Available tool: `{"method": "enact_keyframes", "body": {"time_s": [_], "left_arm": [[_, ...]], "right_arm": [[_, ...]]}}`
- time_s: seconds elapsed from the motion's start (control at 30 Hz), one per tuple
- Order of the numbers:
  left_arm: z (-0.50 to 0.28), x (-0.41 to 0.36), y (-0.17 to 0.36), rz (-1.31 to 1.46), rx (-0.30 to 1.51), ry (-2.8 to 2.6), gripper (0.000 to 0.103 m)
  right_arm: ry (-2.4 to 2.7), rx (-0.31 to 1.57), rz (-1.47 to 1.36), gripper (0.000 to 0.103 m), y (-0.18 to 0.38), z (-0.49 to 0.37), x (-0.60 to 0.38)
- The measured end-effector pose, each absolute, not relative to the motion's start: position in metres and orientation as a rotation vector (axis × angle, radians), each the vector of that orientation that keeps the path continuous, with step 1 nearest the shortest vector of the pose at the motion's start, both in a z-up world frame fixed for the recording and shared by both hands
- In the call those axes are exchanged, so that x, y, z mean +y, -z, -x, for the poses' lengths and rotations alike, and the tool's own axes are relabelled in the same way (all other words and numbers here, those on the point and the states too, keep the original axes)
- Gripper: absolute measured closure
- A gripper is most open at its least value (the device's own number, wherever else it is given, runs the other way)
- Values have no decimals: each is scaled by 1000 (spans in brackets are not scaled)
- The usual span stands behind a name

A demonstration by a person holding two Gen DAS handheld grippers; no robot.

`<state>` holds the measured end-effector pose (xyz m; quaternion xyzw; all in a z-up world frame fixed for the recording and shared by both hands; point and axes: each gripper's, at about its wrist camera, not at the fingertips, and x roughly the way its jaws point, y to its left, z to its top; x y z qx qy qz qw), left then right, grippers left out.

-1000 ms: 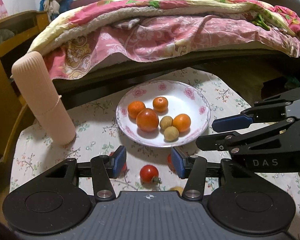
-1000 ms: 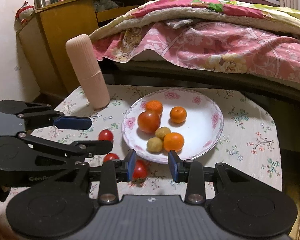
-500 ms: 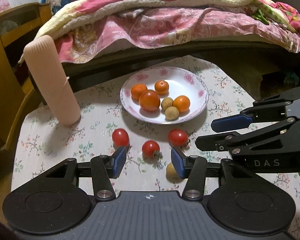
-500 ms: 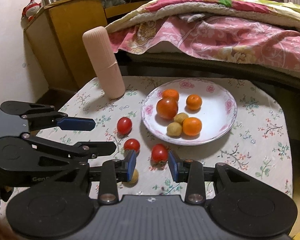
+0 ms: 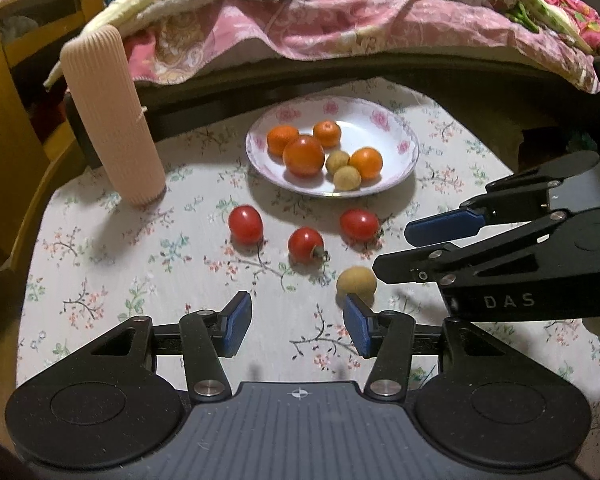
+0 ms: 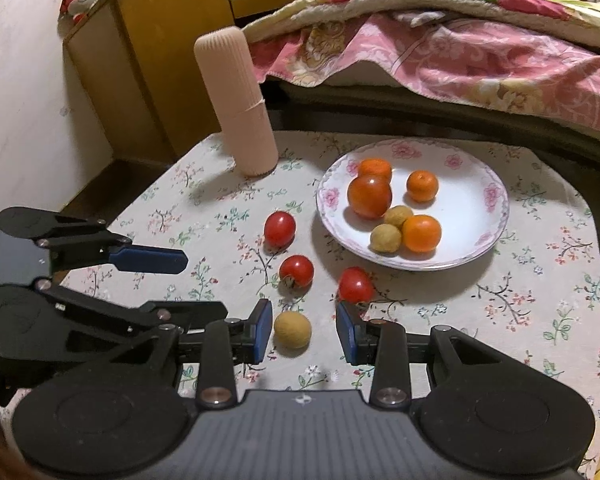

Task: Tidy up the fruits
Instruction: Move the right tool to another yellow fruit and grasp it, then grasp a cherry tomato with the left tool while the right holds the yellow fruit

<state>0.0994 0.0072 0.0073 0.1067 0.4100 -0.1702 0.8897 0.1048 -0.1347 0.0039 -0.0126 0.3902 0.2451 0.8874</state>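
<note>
I've got the right gripper down over the tan longan that lies loose on the cloth, on the near side of the flowered plate. Jaws apart, fruit between them, nearer the left pad, nothing pinched yet. I'd shift to centre it, then close gently, since it's round and may roll. Three red tomatoes sit between it and the plate; best not nudge them. Left gripper hangs parted and empty beside it; whether the pad grazes the fruit, I can't quite tell.
</note>
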Motion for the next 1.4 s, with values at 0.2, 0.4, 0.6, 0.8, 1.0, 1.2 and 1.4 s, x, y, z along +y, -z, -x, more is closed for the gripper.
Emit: {"method": "enact_keyframes", "body": {"time_s": [0.2,0.4,0.6,0.8,1.0,1.2,1.4], "left_arm": [[-105,11,0,-216,875,360,43],[-109,15,8,-211,908,362,43],[-114,19,13,-206,924,358,42],[-118,18,15,-203,932,370,42],[-121,11,18,-212,921,397,38],[-136,1,18,-179,892,404,41],[-159,-20,28,-182,876,389,43]], "right_arm": [[-518,841,42,66,7,-113,-129],[-548,877,64,66,20,-121,-121],[-569,893,72,66,31,-132,-115],[-580,886,100,67,35,-135,-112],[-560,897,108,73,31,-133,-118],[-509,892,70,73,24,-129,-142],[-465,895,43,73,18,-128,-162]]}}
